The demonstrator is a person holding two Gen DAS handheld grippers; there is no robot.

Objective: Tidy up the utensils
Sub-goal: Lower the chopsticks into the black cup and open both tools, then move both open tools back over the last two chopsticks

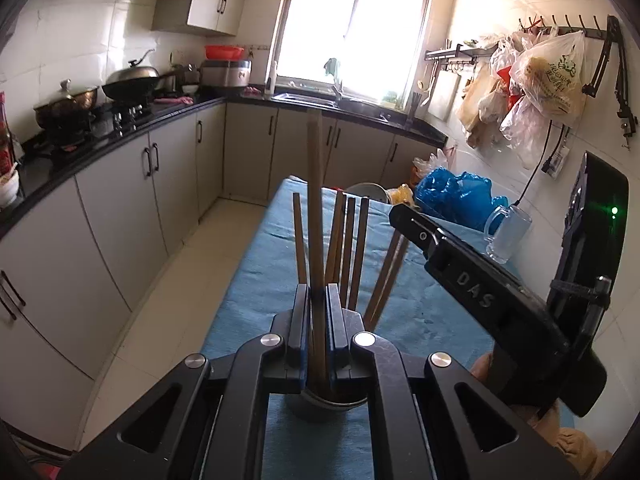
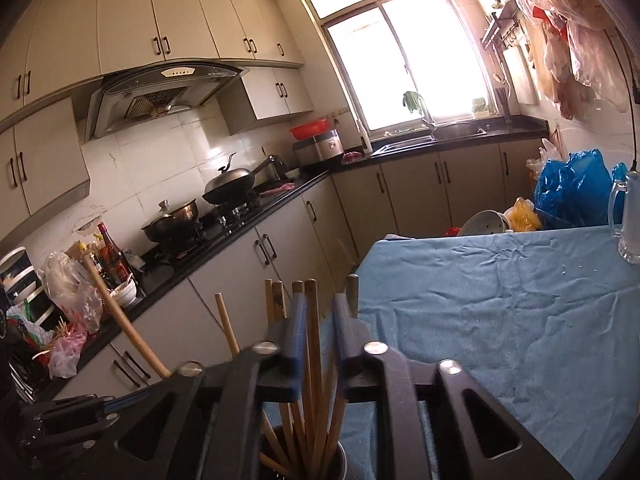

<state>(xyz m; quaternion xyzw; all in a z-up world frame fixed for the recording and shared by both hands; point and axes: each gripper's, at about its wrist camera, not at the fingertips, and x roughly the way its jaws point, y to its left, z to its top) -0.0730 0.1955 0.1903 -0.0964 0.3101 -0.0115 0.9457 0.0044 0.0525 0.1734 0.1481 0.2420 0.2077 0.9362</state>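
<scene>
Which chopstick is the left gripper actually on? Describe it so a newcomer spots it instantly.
Start at the blue cloth-covered table; at its near end a round metal utensil cup holds brown wooden chopsticks. The left gripper is shut on the tallest wooden chopstick, which stands nearly upright, its top far above the shorter splayed neighbours.

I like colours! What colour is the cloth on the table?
Blue: the wrinkled blue cloth covering the table shows best in the right wrist view.
</scene>
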